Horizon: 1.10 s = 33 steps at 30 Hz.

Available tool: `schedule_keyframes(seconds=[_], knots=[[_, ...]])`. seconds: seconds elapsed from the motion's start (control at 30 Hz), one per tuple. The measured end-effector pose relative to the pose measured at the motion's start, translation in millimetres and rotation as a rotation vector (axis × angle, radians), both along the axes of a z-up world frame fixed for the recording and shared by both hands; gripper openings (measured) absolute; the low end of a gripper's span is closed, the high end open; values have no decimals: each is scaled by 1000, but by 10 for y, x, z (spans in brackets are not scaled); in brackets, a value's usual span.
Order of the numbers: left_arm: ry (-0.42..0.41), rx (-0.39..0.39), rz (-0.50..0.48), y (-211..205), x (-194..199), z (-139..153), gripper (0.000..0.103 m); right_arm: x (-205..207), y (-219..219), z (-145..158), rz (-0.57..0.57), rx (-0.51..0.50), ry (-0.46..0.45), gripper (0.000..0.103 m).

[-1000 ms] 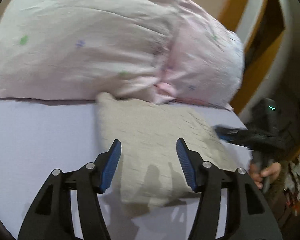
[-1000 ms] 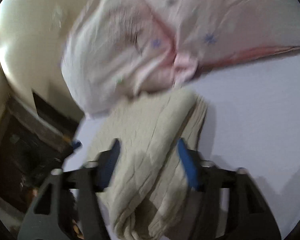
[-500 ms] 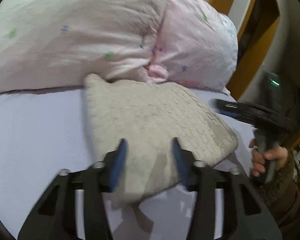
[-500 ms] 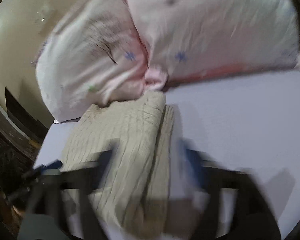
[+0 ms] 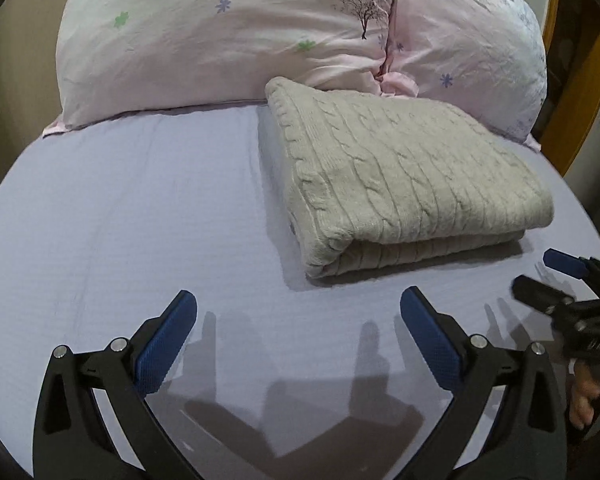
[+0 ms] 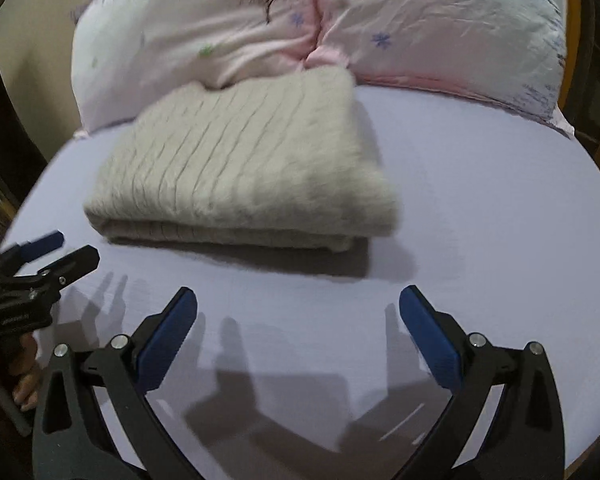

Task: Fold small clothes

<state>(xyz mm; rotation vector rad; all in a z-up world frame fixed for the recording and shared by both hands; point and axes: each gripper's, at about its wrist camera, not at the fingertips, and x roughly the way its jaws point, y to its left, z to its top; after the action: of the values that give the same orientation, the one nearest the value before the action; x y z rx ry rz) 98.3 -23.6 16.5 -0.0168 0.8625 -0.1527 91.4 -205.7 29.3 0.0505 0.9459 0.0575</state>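
A beige cable-knit sweater (image 5: 396, 172) lies folded into a thick rectangle on the lilac bed sheet (image 5: 120, 208), its far edge against the pink pillows. It also shows in the right wrist view (image 6: 236, 168). My left gripper (image 5: 298, 304) is open and empty, a little short of the sweater's near fold. My right gripper (image 6: 298, 304) is open and empty, also just short of the sweater. Each gripper shows at the edge of the other's view: the right one (image 5: 556, 280) and the left one (image 6: 56, 252).
Two pink flowered pillows (image 5: 260, 28) stand behind the sweater at the head of the bed. A wooden bed frame (image 5: 580, 80) rises at the right. The sheet stretches out on the left in the left wrist view and on the right (image 6: 500, 200) in the right wrist view.
Both grippers have pulled back off the sweater toward the near side of the bed and opened wider. The sweater now lies flat and folded, no longer under the fingers.
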Motion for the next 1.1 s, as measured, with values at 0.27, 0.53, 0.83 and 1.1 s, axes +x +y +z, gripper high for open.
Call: schedule_keyframes(seconds=[0.27, 0.53, 0.83, 1.1], knots=[[51, 69, -27, -151, 31, -111, 102, -8, 174, -147, -13, -93, 29, 101], [53, 91, -29, -172, 18, -124, 102, -16, 163, -155, -28, -99, 30, 101], [53, 91, -32, -170, 26, -130, 102, -11, 159, -157, -28, -98, 31, 101], [53, 92, -38, -156, 19, -128, 102, -12, 162, -158, -29, -98, 30, 101]])
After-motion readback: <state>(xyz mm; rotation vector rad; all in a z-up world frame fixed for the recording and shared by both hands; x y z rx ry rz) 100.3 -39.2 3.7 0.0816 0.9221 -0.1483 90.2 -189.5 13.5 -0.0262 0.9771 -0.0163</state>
